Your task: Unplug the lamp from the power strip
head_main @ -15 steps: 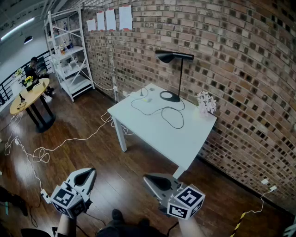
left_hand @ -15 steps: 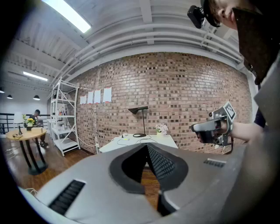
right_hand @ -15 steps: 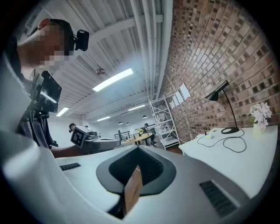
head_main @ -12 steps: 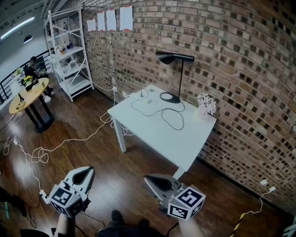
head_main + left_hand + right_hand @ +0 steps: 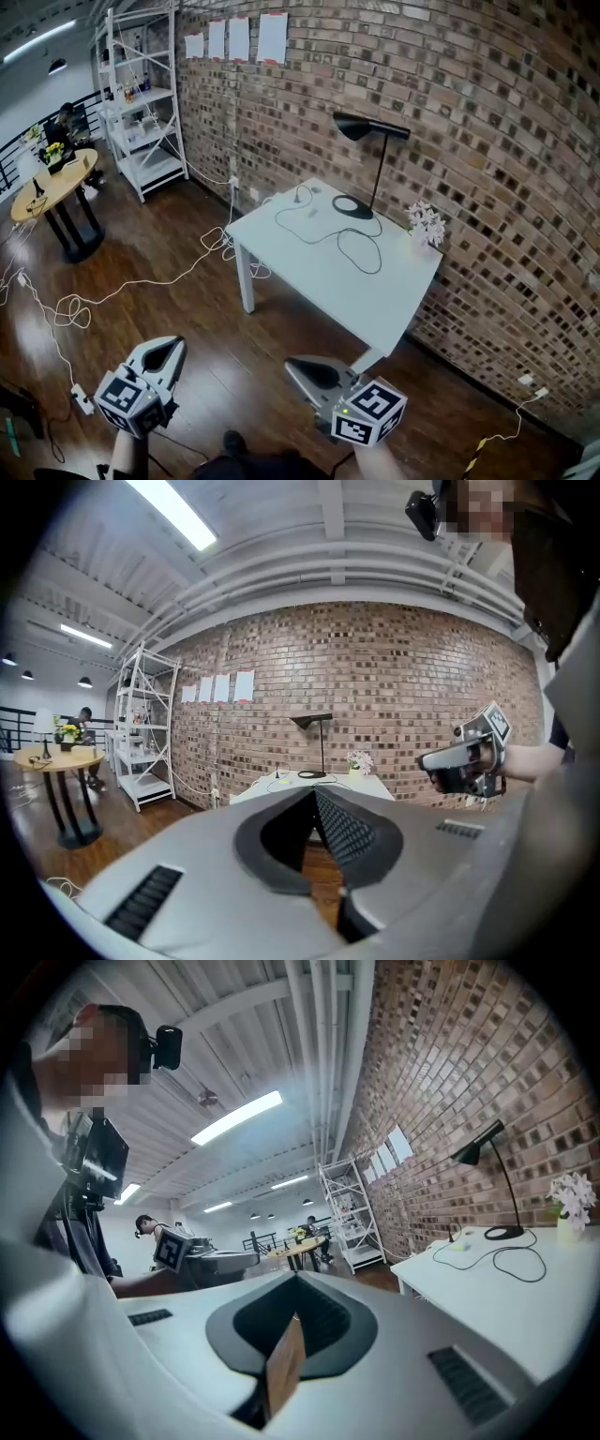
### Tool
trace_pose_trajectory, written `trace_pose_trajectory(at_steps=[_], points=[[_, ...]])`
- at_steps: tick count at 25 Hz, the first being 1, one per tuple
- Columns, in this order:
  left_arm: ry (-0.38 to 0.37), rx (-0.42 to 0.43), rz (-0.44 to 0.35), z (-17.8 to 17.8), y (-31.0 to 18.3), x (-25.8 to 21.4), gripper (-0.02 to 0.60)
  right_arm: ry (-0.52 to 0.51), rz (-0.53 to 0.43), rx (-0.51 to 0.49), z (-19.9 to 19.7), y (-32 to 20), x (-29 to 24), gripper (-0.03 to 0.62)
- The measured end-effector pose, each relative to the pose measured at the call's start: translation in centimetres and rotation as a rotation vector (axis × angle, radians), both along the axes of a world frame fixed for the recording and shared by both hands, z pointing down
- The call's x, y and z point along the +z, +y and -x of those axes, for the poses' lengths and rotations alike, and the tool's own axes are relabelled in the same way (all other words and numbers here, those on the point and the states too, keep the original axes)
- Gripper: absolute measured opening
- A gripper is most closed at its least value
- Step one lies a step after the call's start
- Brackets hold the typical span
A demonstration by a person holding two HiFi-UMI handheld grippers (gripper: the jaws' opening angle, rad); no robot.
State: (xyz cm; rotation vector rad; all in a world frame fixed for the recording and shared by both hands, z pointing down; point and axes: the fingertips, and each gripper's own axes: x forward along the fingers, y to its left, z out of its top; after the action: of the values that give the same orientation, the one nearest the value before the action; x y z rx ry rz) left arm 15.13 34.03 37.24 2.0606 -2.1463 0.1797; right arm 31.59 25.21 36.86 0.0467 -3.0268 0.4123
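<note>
Shifted: table (image 5: 319,281) and lamp (image 5: 373,129) now sit lower-right in head view | left gripper (image 5: 172,343), right gripper (image 5: 293,365): jaws closed, empty, well short of table | lamp at far edge, cord (image 5: 352,246) to far-left corner | next: approach, grip plug (image 5: 298,193) body, not cord

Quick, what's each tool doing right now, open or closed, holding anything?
Left tool: closed, nothing between its jaws.
Right tool: closed, nothing between its jaws.
</note>
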Motion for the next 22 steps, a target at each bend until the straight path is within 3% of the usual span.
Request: trace_pose_trajectory(at_steps=[13,19,22], points=[[0.023,0.013,-0.039,7.3,0.7,0.3,-0.002,0.045,-0.016,0.028,7.4,0.9,0.3,0.006],[0.092,0.028,-0.008,10.0,2.3,1.4,-0.002,0.129,-0.132,-0.006,11.4,3.6,1.4,0.006],[0.09,0.027,-0.003,11.1,3.0,1.9,-0.002,0.137,-0.118,-0.011,12.8,4.4,1.6,0.006]])
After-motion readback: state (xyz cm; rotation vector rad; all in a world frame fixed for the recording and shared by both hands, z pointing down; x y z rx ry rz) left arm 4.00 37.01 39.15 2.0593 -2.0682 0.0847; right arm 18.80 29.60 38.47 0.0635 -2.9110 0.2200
